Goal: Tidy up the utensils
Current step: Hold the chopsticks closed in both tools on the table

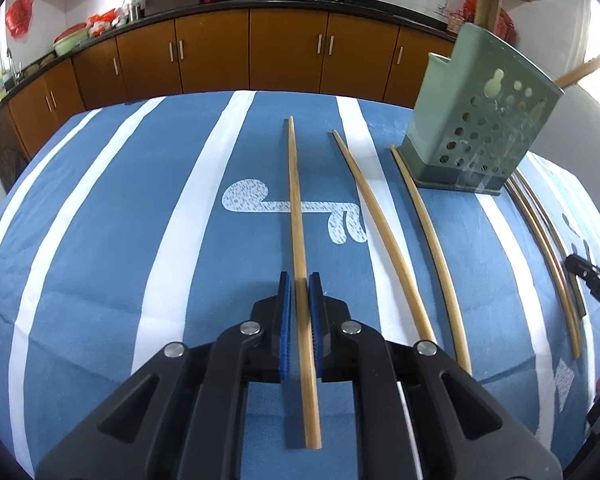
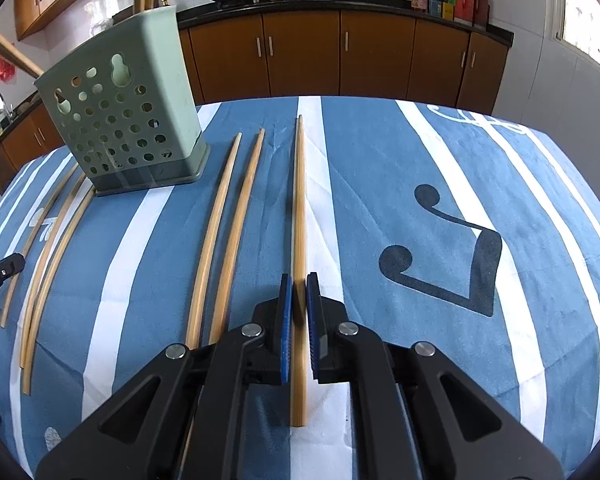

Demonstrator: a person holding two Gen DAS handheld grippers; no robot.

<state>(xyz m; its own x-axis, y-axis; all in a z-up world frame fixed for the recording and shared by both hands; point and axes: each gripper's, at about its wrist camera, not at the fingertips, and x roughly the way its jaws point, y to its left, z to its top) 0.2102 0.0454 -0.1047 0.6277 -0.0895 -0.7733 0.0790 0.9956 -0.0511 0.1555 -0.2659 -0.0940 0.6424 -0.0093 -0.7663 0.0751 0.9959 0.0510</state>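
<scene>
A green perforated utensil holder [image 1: 480, 120] stands on the blue striped cloth, with chopsticks sticking out of its top; it also shows in the right wrist view [image 2: 128, 112]. My left gripper [image 1: 300, 280] is shut on a bamboo chopstick [image 1: 296, 208] that lies along the cloth. My right gripper [image 2: 299, 280] is shut on another bamboo chopstick [image 2: 299, 200]. Two loose chopsticks [image 1: 380, 220] lie right of the left gripper, and two more [image 2: 228, 224] lie left of the right gripper. Each gripper's tip shows at the other view's edge.
The table has a blue cloth with white stripes [image 1: 100, 240]. Three thin chopsticks [image 2: 48, 264] lie left of the holder in the right wrist view. Brown kitchen cabinets [image 1: 220, 52] with woks on the counter stand behind the table.
</scene>
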